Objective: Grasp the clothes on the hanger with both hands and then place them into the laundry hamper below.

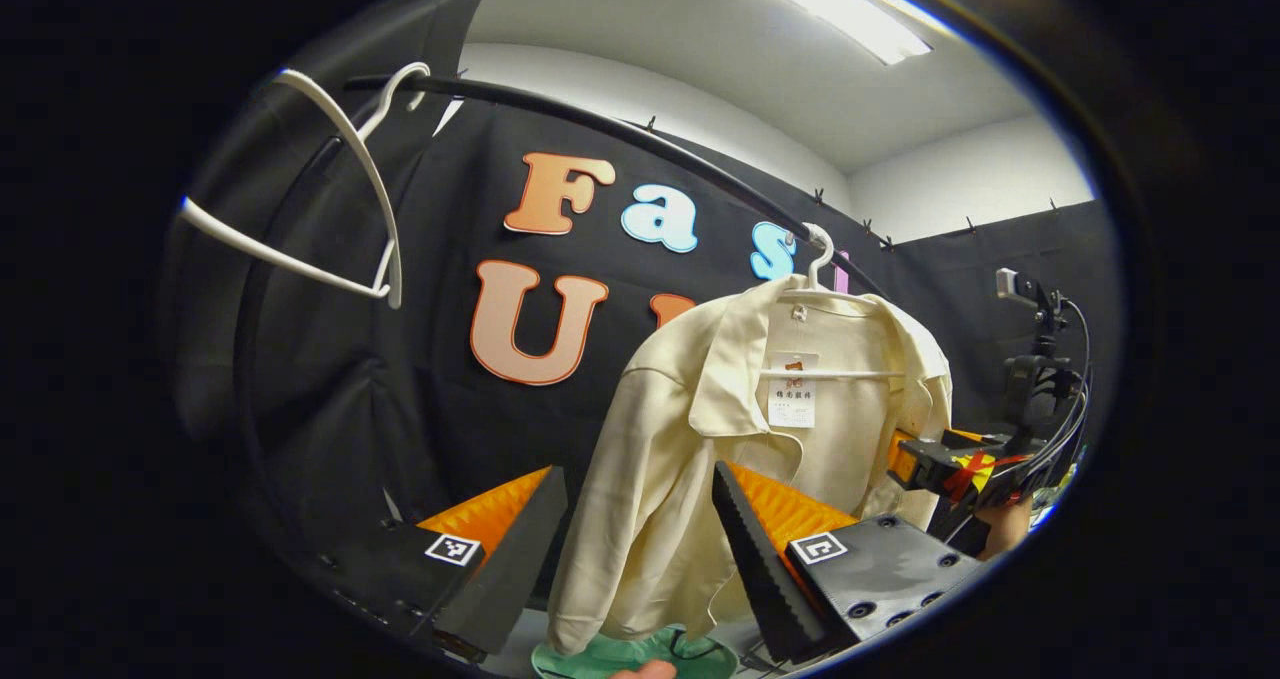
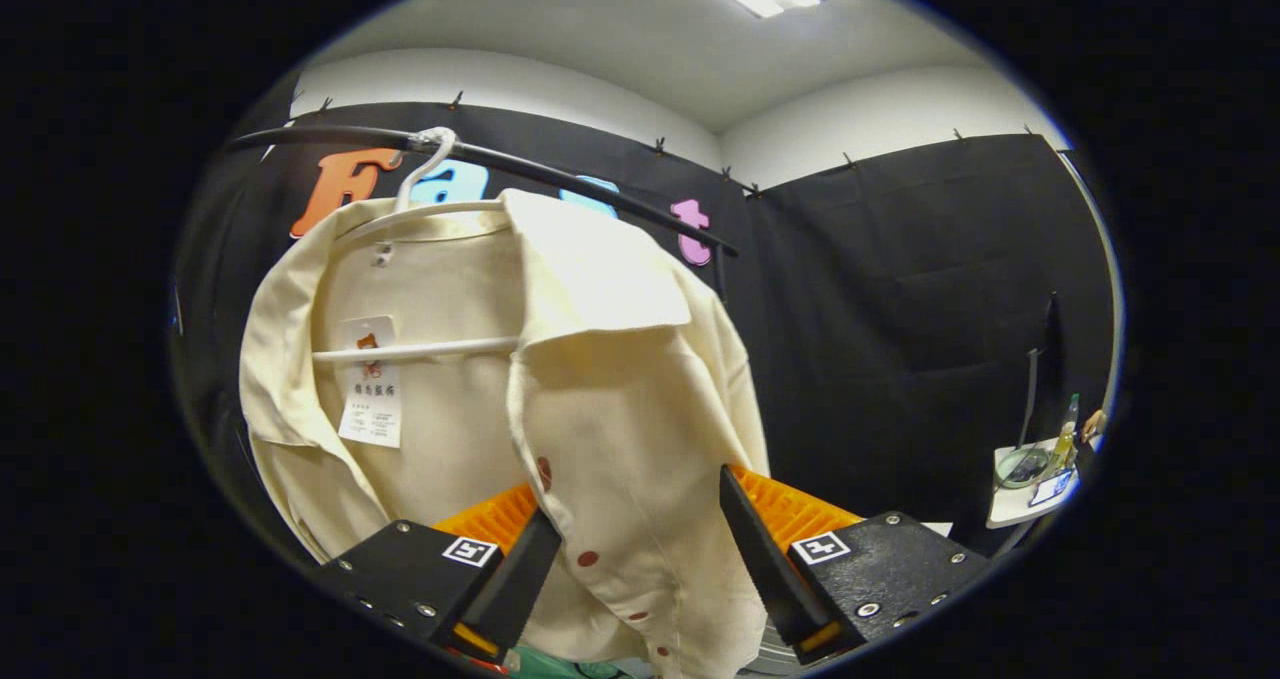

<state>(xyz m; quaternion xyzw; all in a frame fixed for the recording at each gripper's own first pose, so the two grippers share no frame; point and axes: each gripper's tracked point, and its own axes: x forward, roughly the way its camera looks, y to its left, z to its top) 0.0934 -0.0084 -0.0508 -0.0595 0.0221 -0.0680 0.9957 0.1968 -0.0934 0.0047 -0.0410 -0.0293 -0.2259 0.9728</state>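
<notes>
A: Status on the shirt?

B: Cream shirt (image 1: 700, 429) hangs on a white hanger (image 1: 818, 259), hooked over the black rail (image 1: 620, 139). Collar open, paper tag (image 1: 793, 391) showing inside, just below the hanger's crossbar.

A: Left claw?

B: Left claw (image 1: 640, 539) is spread wide, nothing clamped. In the left gripper view the shirt's sleeve and front panel hang in the gap between the fingers. Can't tell whether either finger touches the cloth.

A: Right claw?

B: Right claw (image 2: 640, 549) is also spread apart, gripping nothing. In the right gripper view the button-side panel with dark red buttons (image 2: 588, 559) drops between the fingers. The left finger's edge sits right against the fabric; actual contact unclear.

A: Can you see one claw from the other?

B: Yes. In the left gripper view the right unit's black and orange body (image 1: 950, 464) sits just beside the shirt's far edge, with cables and a bit of a hand (image 1: 1003, 527) below it.

A: Hamper?

B: Something green (image 1: 635, 654) shows under the hem in the left gripper view, low between the fingers. Too cropped to confirm what it is.

A: Anything else on the rail?

B: A second white hanger (image 1: 330, 189), empty and tilted, well apart from the shirt. In the right gripper view, a small tabletop (image 2: 1030, 494) with a bottle, far off.
</notes>
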